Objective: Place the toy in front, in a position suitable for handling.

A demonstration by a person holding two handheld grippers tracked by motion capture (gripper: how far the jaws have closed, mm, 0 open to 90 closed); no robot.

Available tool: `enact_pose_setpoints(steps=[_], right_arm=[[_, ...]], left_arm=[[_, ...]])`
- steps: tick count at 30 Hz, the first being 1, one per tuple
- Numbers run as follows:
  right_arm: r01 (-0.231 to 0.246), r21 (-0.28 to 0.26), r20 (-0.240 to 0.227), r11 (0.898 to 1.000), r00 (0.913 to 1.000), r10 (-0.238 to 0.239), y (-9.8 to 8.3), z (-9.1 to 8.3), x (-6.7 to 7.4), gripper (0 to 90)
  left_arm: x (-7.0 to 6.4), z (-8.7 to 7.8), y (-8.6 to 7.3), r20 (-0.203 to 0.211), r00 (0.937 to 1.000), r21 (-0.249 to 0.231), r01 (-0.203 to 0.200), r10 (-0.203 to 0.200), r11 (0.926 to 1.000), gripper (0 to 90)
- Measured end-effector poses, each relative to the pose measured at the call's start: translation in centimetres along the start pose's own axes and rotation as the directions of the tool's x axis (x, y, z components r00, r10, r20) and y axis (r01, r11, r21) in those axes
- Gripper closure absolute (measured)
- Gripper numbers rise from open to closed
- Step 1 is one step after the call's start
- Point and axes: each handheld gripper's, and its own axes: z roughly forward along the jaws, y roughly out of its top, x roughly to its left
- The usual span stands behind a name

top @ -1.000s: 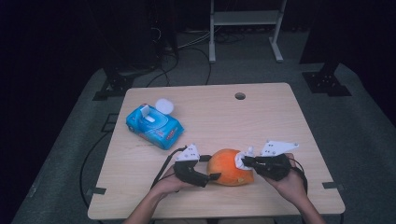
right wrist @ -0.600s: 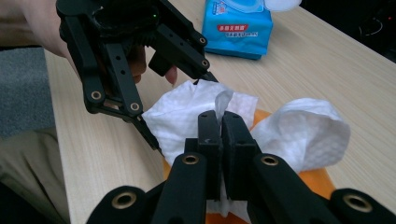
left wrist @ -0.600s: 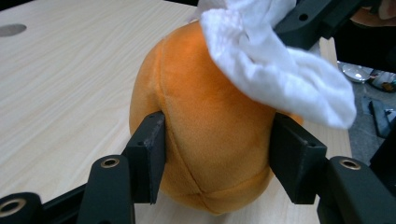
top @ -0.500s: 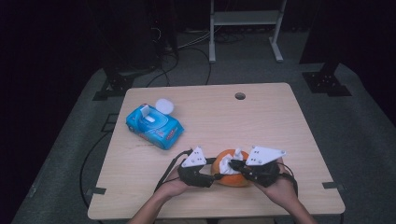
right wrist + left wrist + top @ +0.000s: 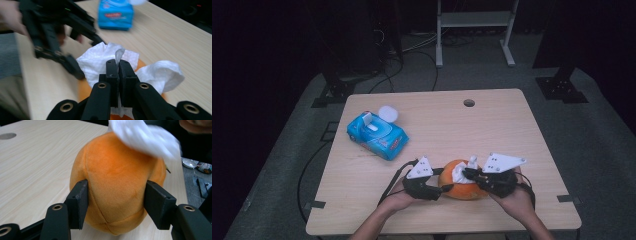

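**Toy clamped, wipe now on top**

Your left gripper (image 5: pixel 115 202) has just been closing and now grasps the orange plush toy (image 5: pixel 117 182) by its sides, near the table's (image 5: pixel 512 125) front edge. Your right gripper (image 5: pixel 118 67), clenched on the white wipe (image 5: pixel 100 60), has come in from the toy's right and now presses the wipe onto its top. With the toy steadied, you can wipe. The blue wipe pack (image 5: pixel 377 132) sits near the left edge.
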Motion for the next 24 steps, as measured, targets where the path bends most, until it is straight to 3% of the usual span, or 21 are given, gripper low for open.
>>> enact_pose_setpoints(steps=[3,5,7,12,16,20,24], right_arm=[[0.04,0.019,-0.047,0.999,0.9981,-0.039,0.5,1.1,1.7,86.4],[0.052,0.036,-0.058,0.998,0.9971,-0.05,0.5,1.7,2.0,86.4],[0.046,0.033,-0.05,0.998,0.9977,-0.045,0.4,1.5,1.5,86.5],[-0.016,0.027,0.038,0.999,0.9992,0.015,-0.3,-0.3,-1.2,86.4],[-0.092,0.04,0.023,0.995,0.9956,0.091,-1.8,-0.4,-2.8,86.3],[-0.088,0.06,-0.007,0.994,0.996,0.089,-1.9,0.1,-2.2,86.2],[-0.049,0.091,-0.046,0.995,0.9975,0.053,-1.2,0.5,-0.9,86.2]], left_arm=[[-0.3,0.2,0.2,-0.003,0.9997,0.011,-0.024,0.025,0.9996,39.5],[-0.1,0.2,-0.2,0.0,0.9998,0.014,-0.018,0.018,0.9997,39.5],[0.2,0.0,-0.4,-0.002,1.0,0.013,0.001,-0.001,0.9999,39.5],[0.9,-0.1,-0.8,-0.003,0.9998,0.015,0.021,-0.021,0.9997,39.2],[1.3,-0.2,-0.8,0.012,0.9989,0.017,0.045,-0.045,0.9988,34.8],[1.3,-0.4,-0.5,0.059,0.994,-0.023,0.093,-0.092,0.9954,23.6],[0.9,-0.1,-0.7,0.056,0.9961,0.002,0.068,-0.068,0.9977,25.1]])
